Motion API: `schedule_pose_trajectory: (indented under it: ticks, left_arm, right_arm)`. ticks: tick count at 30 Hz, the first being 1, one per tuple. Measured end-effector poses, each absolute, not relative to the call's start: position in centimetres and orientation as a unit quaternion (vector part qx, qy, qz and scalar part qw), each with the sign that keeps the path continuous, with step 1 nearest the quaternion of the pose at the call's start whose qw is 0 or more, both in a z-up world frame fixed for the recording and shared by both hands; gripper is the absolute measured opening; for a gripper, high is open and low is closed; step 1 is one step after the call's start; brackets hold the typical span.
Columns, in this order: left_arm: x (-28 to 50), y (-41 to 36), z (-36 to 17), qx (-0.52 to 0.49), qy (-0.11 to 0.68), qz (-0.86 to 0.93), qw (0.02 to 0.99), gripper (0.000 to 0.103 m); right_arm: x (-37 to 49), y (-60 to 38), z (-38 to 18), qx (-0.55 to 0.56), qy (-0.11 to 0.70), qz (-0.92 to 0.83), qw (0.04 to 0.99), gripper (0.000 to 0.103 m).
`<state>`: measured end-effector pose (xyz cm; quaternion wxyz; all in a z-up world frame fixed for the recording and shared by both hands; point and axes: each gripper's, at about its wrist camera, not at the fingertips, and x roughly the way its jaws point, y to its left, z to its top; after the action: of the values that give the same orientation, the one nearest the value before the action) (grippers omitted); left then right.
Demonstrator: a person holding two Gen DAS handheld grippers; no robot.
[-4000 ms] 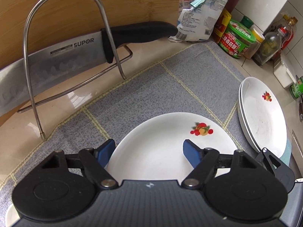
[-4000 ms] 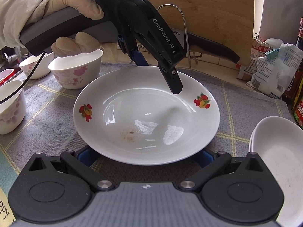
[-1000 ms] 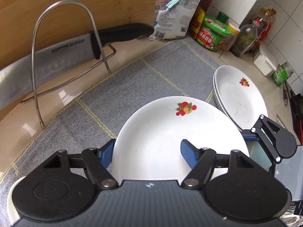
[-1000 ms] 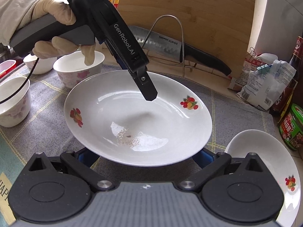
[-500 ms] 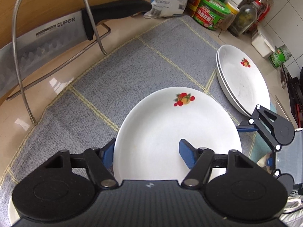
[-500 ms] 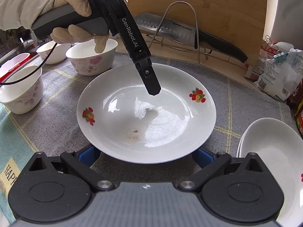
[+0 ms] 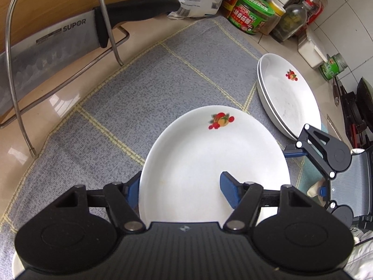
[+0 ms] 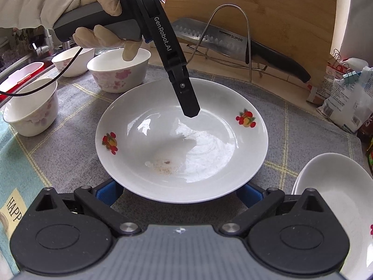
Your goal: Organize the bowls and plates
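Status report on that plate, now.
Left claw shut on plate rim. Right claw straddles near rim, grip unclear. Plate stack to the right. Bowls on the left, nothing between.

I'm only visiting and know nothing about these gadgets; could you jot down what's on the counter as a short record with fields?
Held item: white fruit-print plate
Left gripper: jaws shut on the plate's rim
Right gripper: jaws either side of the plate's near rim, contact hidden
Stacked plates: to the right on the grey mat
Floral bowls: three, far left
Behind: knife in a wire rack
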<state>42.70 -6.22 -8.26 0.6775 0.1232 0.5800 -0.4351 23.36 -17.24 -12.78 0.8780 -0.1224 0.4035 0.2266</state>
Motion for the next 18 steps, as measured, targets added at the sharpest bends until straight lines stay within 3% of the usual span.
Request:
schedule_pose_trajectory:
  ticks: [18]
  left_arm:
    - [41.1,-6.1,-6.4,0.123,0.564,-0.426,0.697,0.068]
  right_arm:
    - [22.6,-18.0,-10.8,-0.124,0.398,0.245,0.875,0.103]
